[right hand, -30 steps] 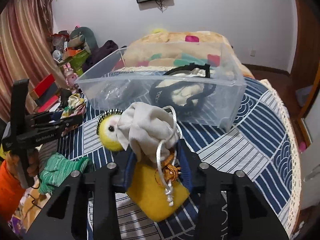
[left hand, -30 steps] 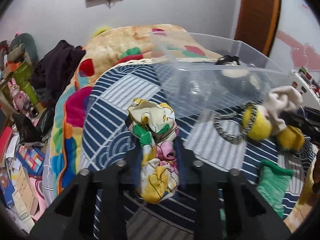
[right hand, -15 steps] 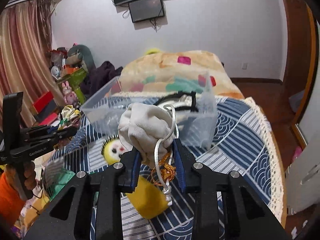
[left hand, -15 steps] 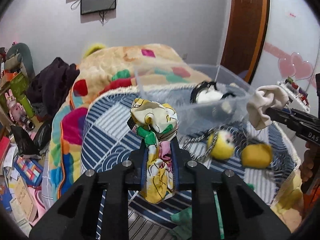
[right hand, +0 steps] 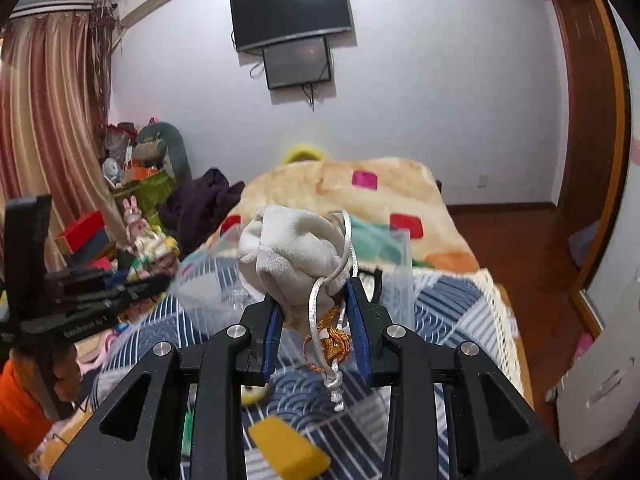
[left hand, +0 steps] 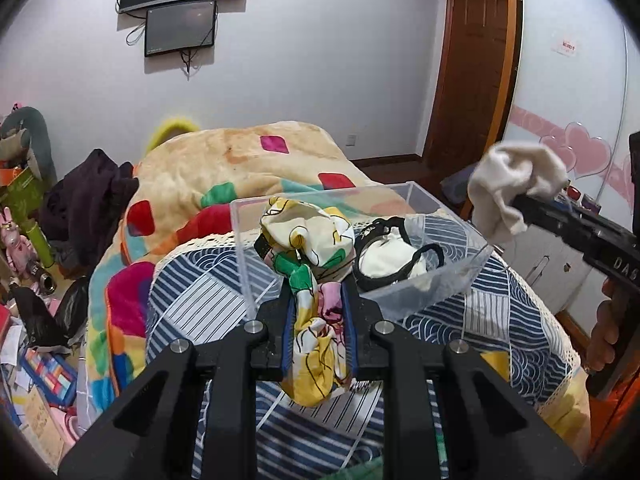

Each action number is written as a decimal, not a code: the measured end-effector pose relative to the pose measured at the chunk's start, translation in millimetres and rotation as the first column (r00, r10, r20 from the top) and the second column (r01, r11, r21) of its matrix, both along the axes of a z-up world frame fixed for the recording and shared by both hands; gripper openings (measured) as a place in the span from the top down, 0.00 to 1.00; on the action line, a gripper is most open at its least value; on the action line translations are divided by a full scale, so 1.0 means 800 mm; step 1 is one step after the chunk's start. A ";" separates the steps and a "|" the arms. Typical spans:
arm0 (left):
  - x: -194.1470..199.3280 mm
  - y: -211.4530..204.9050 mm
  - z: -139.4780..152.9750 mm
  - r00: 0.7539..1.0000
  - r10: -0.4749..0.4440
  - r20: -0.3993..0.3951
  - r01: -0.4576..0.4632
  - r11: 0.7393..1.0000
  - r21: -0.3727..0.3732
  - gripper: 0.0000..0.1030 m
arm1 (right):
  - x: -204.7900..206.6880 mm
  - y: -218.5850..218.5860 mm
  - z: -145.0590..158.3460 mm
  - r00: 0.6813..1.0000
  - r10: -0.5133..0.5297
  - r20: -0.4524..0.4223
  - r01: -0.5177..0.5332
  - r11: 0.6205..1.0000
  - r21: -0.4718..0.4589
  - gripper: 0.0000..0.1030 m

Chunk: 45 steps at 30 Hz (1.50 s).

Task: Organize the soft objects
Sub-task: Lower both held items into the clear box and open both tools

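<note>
Your left gripper [left hand: 318,312] is clamped on the patterned silk-like scarf bundle in cream, green, pink and yellow [left hand: 310,268]; it's held up in the air, near side of the clear plastic storage bin [left hand: 460,276] on the blue-and-white patterned bedspread [left hand: 200,304]. Your right gripper [right hand: 316,320] is closed around the beige velvet drawstring pouch [right hand: 292,256], silver cord [right hand: 334,344] and orange-gold braid [right hand: 334,344] dangling between the pads — pouch also airborne, just near the bin's edge and to its right in the left view.

Risks, as I judge them:
- The cord loop hangs low; it could snag the bin rim or a gripper finger on release, so the pouch drags back out.
- The scarf tail droops below your left pads. Drop too early and it drapes over the near wall instead of landing inside.
- Both tools head for one bin, so they may collide if you go in together.
- The bin is light plastic on soft bedding; a bump may tip or slide it.

View diffs: the left cam shows the bin interior w/ the black-and-cream soft item [left hand: 390,256] already inside, plus your right tool from the side. The right cam has the bin blurred and mostly blocked by the pouch, but shows a yellow sponge-like block [right hand: 288,452] on the bedspread near you, and your left tool at far left; the scarf is barely readable there.
</note>
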State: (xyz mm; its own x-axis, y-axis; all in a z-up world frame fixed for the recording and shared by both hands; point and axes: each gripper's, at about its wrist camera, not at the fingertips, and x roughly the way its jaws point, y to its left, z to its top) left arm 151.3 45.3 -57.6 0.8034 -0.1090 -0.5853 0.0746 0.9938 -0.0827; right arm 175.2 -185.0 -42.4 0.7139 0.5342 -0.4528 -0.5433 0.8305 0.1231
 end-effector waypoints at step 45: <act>0.066 -0.032 -0.027 0.991 -0.066 -0.118 0.062 0.997 -0.039 0.39 | 0.069 0.051 -0.053 0.979 0.039 -0.200 -0.068 0.988 -0.142 0.48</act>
State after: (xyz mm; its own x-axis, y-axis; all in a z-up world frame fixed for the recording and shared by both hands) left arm 203.8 19.3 -79.2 0.7191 -0.1801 -0.6712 0.1253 0.9836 -0.1297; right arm 230.7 -144.0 -84.9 0.5754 0.4863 -0.6576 -0.5649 0.8178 0.1105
